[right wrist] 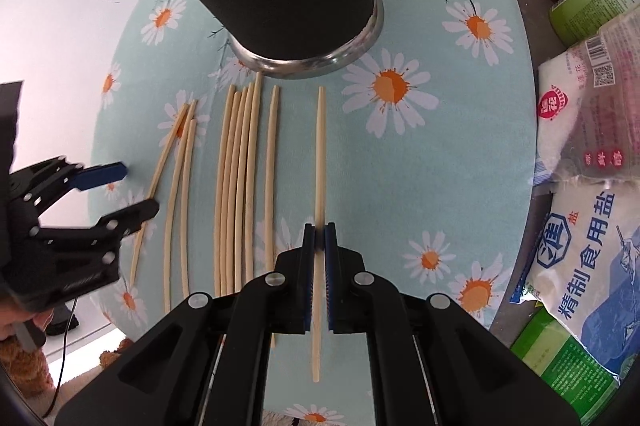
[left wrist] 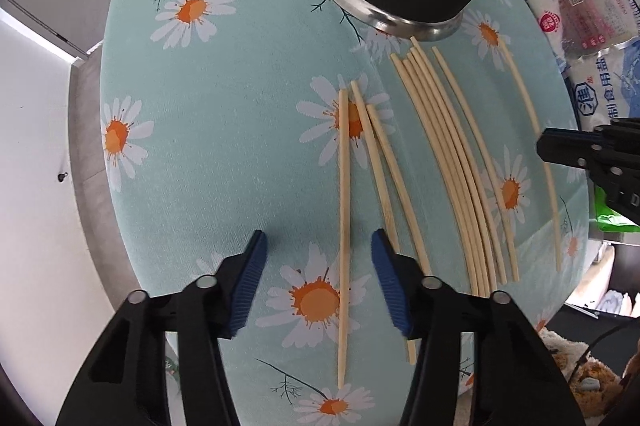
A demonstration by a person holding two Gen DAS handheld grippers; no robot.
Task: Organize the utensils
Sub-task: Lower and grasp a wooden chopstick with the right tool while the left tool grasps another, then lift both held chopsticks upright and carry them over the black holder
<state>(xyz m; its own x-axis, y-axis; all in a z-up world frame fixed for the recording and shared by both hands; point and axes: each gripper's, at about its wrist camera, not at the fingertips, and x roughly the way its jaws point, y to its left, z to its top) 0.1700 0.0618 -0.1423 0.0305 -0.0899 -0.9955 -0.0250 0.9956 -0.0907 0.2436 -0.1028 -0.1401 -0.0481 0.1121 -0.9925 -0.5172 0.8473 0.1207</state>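
Right gripper (right wrist: 319, 240) pinches the rightmost chopstick (right wrist: 319, 162) on the cloth (right wrist: 400, 186) near the holder (right wrist: 312, 62); left gripper (left wrist: 318, 254) spread over another (left wrist: 344, 226); lift level, tip-first into holder.

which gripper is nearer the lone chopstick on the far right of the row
Right. The right gripper has its fingers closed around that lone chopstick; the left gripper is open at the row's opposite end, several chopsticks away.
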